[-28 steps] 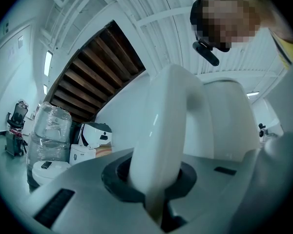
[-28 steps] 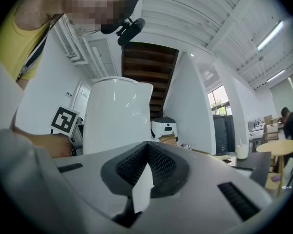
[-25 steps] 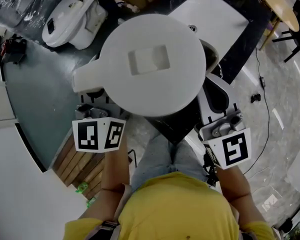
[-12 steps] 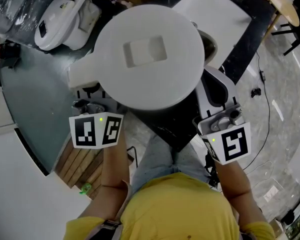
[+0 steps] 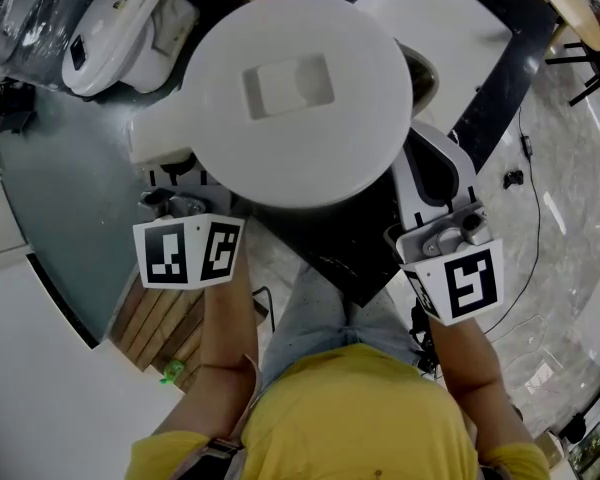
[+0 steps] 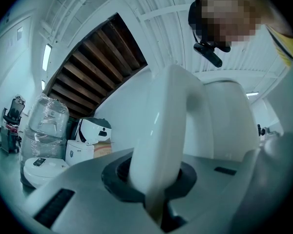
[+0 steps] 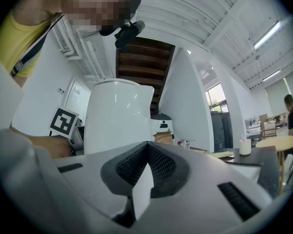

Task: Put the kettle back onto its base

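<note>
Plainly not finished yet. Held up in the air, close under the head camera, by the left gripper (image 6: 154, 182), jaws clamped narrow on the white handle (image 6: 166, 116) of the kettle (image 5: 300, 98), pads pressed against both sides of that handle. Seen from above as a wide round lid, handle jutting toward the left, hanging over the near corner of the dark counter (image 5: 352, 256) and hiding most of it. Resting on nothing underneath, as far as can be judged. Right gripper (image 7: 143, 179) near the kettle's body on the side away from the handle, jaws drawn together and gripping no part of the kettle; only a pale sliver in the slit between them, too unclear to name. No base to be found in any view: perhaps covered by the kettle's own bulk, perhaps beyond the visible part of the counter, impossible to say which. So, by the look of it, picked up and nothing more; finding the base, centring the kettle over it, lowering it upright until seated, and letting go of the handle all left to do. Probably worth keeping level during the descent, given a one-sided hold by the handle alone.
</note>
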